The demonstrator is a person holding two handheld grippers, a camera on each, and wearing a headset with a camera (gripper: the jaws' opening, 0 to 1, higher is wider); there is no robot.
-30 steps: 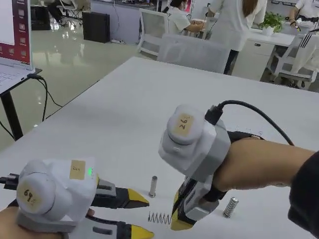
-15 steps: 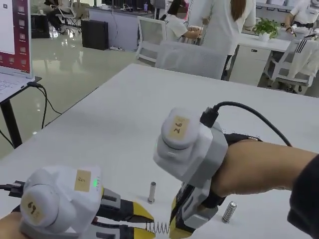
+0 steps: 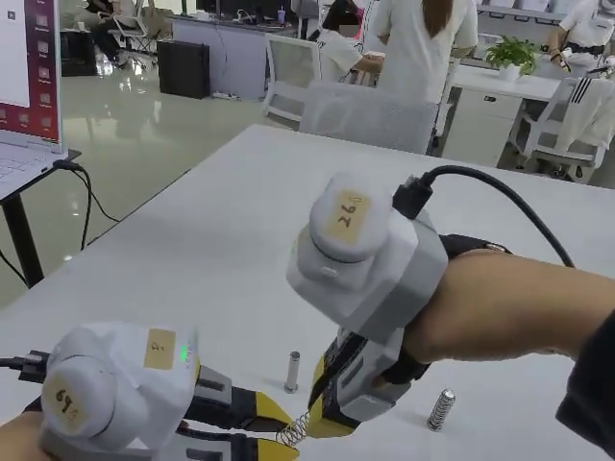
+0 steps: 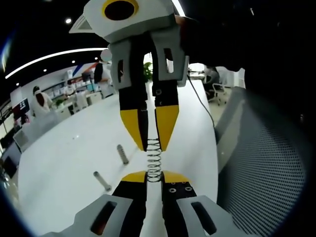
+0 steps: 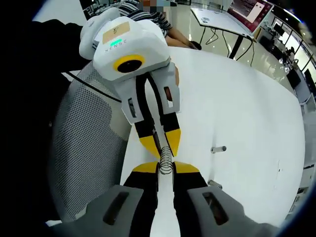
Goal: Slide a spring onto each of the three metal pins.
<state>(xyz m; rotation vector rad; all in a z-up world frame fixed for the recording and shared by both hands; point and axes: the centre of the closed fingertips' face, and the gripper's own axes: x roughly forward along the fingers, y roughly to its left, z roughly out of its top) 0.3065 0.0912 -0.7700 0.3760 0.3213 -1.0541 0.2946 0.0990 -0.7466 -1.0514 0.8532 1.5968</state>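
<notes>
The thin, silvery coiled spring [image 4: 154, 160] is hanging between the two claws, over the white worktop [image 3: 240, 221]. The left claw [image 4: 154, 177] is clamping one end, the right claw [image 4: 153, 143] the other. A bare metal pin [image 3: 292, 371] is standing upright nearby.

The head view is brightly and evenly lit. Glare is reflected on the floor [image 3: 144, 120] at upper left, and faint shadows are cast on the table [image 3: 240, 230]. Both gripper views are bent by fisheye distortion; the spring [image 4: 154, 160] is rendered sharp at centre.
</notes>
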